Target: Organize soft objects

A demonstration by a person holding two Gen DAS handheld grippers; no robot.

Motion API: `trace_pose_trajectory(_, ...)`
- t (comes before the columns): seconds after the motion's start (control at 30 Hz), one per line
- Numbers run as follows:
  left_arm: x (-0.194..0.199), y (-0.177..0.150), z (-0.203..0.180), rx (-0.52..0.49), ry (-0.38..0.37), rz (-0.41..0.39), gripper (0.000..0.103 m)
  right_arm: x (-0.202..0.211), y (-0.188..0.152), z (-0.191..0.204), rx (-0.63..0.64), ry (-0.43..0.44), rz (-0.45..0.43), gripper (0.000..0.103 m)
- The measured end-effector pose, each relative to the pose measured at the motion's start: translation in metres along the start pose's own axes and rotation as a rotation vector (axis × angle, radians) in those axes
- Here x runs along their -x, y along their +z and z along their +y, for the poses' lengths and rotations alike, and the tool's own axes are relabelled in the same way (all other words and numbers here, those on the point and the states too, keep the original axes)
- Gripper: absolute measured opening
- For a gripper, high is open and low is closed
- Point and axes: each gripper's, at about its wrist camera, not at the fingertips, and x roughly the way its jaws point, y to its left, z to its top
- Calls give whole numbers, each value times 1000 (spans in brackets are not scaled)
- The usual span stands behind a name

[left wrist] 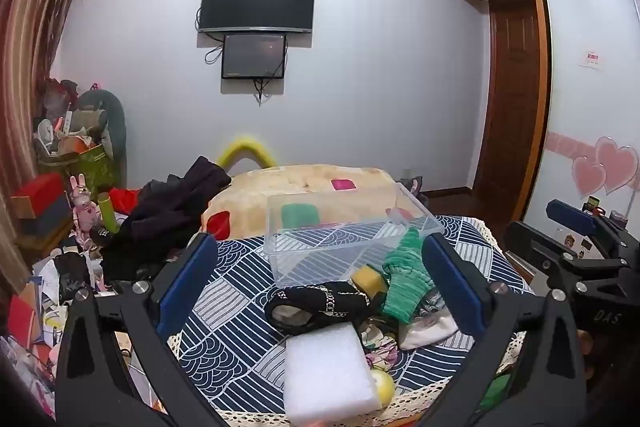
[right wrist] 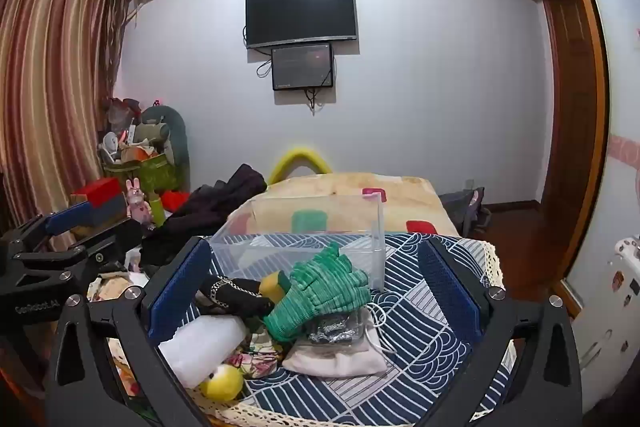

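A pile of soft things lies on a blue patterned cloth [left wrist: 224, 291]: a green knitted glove [left wrist: 404, 279] [right wrist: 324, 291], a yellow sponge [left wrist: 370, 279] [right wrist: 274, 283], a black trimmed fabric piece [left wrist: 320, 303] [right wrist: 236, 293], a white foam block [left wrist: 330, 367] [right wrist: 200, 347], a yellow plush ball [right wrist: 222, 381], a white drawstring pouch [right wrist: 340, 355]. An empty clear plastic box [left wrist: 344, 235] [right wrist: 304, 239] stands behind them. My left gripper [left wrist: 320, 263] is open above the pile. My right gripper [right wrist: 316, 267] is open above it too.
The cloth covers a small table whose lace edge [right wrist: 494, 263] shows at right. Behind is a bed with a beige blanket [left wrist: 312, 187] and dark clothes [left wrist: 172, 211]. Cluttered boxes and toys [left wrist: 76, 163] stand left. A wooden door [left wrist: 512, 99] is at right.
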Motion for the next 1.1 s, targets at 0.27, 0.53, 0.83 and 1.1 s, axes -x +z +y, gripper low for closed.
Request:
trace_pose_trajectory(0.27,-1,2,-3,-4,6,8,103,0,0,0,1,0,7,103)
trace_pose_trajectory(0.53,0,1,-2,-7,-4,9,103,1,0,-1,-1,1,8,103)
trace_pose_trajectory(0.83,1,0,-4,-17,-2,14,103,1,0,-1,-6,1,6,103)
trace_pose_trajectory(1.1,3,1,-3,-15,3,8,103,2,1,-2,-9,3,7,103)
